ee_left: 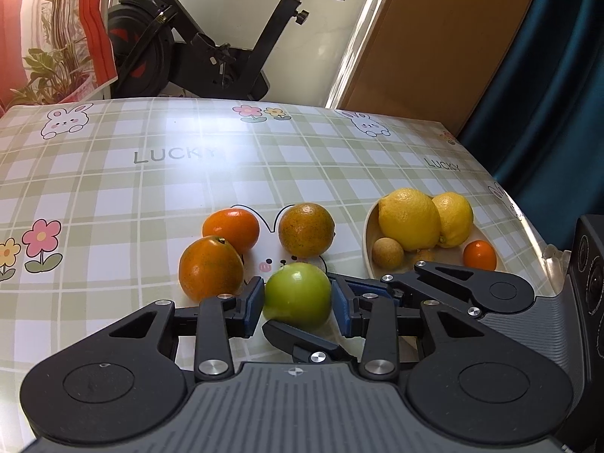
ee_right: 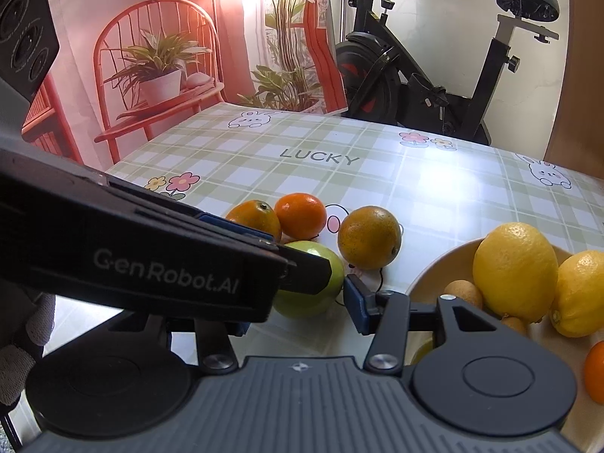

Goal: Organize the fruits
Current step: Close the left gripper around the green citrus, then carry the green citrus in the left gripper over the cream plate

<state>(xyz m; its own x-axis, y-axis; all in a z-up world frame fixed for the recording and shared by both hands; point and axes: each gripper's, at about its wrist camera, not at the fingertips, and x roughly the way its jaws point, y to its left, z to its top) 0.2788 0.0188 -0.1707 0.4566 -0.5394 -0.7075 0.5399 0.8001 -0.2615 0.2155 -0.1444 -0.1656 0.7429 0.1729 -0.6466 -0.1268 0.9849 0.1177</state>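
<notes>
Step in hand: grasping the green apple (ee_left: pixel 298 294) on the tabletop (ee_left: pixel 151 173), just left of the bowl (ee_left: pixel 369 226). Left tongs (ee_left: pixel 298 302) straddle it, pads beside it, not visibly clamped. Right tongs (ee_right: pixel 302 302) spread wide nearby, empty. Next: close, lift, clear the oranges (ee_left: pixel 306 229), lower beside the lemons (ee_left: pixel 409 219).

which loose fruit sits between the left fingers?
The green apple, the only green fruit; the three oranges lie farther back on the table, outside the left gripper.
</notes>
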